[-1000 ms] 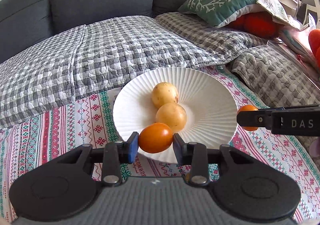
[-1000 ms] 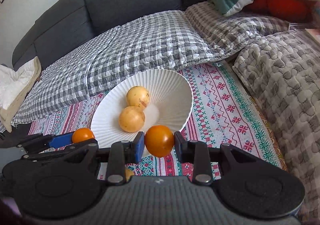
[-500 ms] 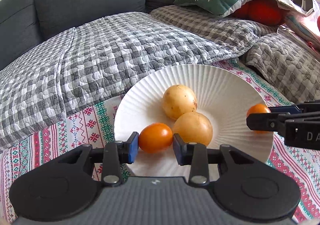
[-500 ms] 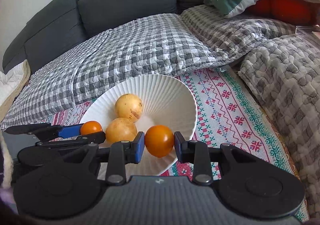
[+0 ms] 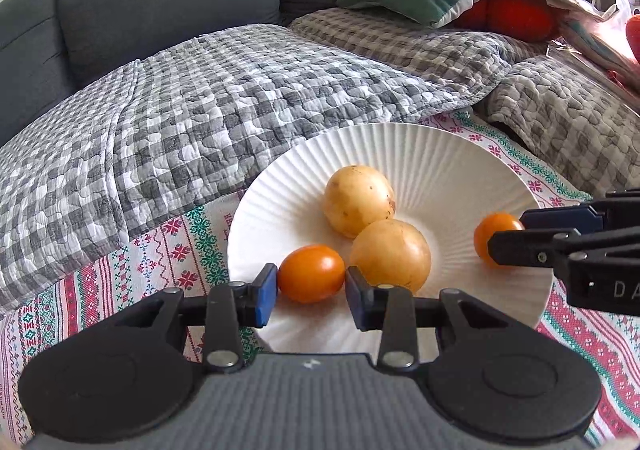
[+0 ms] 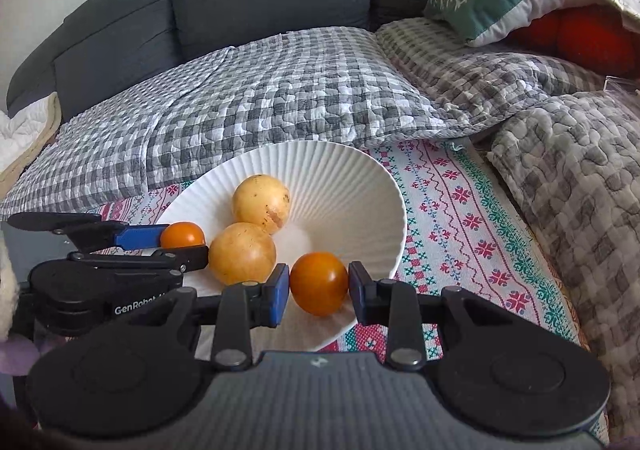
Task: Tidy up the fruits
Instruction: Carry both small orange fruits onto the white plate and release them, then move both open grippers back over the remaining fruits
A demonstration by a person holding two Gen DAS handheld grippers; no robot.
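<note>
Sofa-top white plate (image 5: 448, 153): left gripper (image 5: 311, 286) and right gripper (image 6: 319, 287) each pinch an orange tomato (image 5: 311, 273) over its near rim; jaws just easing apart, pads touching the fruit.

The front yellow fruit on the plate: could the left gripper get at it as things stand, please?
Probably not yet: the left gripper is occupied by an orange tomato between its fingers. The front yellow fruit lies just beyond on the white plate, otherwise unobstructed.

Bare ribbed far half of the plate (image 5: 440, 153), two yellow fruits (image 5: 358, 199) mid-plate between the tools.
</note>
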